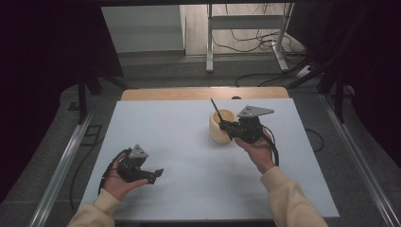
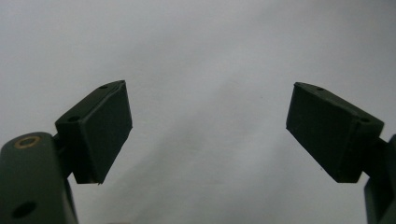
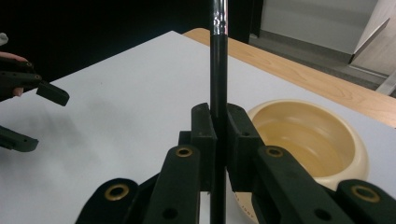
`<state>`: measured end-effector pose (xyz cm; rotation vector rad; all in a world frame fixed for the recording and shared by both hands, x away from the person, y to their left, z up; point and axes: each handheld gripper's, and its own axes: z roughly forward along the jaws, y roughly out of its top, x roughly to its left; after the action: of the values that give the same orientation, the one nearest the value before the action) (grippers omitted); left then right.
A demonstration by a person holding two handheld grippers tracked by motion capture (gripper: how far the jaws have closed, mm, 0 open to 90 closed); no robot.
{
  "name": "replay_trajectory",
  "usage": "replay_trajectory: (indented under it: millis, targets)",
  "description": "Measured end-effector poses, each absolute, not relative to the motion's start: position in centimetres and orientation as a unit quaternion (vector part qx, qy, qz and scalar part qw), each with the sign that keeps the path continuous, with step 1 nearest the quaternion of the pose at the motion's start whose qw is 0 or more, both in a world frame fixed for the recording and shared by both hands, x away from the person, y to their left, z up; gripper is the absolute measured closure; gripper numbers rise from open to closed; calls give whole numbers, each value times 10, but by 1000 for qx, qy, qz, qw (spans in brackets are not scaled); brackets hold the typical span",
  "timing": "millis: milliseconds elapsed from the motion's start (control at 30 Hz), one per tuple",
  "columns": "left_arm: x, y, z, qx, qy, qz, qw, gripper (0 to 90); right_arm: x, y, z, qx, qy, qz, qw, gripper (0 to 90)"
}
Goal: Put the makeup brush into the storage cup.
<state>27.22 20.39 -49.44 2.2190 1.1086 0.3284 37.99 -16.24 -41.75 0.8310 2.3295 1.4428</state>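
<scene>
A cream round bowl (image 1: 218, 126) (image 3: 314, 140) stands upright on the white table (image 1: 189, 142), right of centre. My right gripper (image 1: 228, 128) (image 3: 218, 130) hovers at the bowl's near right side, shut on a thin black stick (image 1: 215, 109) (image 3: 218, 70) that points up and away over the bowl. The stick's lower end is hidden behind the jaws. My left gripper (image 1: 158, 174) (image 2: 208, 130) rests low at the table's near left, open, with nothing between its pads (image 2: 105, 126). The left gripper's fingers (image 3: 51, 93) are seen far off in the right gripper view.
A wooden table edge (image 1: 203, 93) runs behind the white surface. Beyond it stand a metal frame (image 1: 246, 28) and loose cables (image 1: 265, 42) on the floor. Metal rails (image 1: 61, 170) flank the table on both sides.
</scene>
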Motion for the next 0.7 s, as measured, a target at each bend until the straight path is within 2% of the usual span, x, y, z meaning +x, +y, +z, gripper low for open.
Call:
replay_trajectory:
  millis: [700]
  targets:
    - [272,205,-493,841,420,124,316,147,389,-163,-408,294,794,511,147,826]
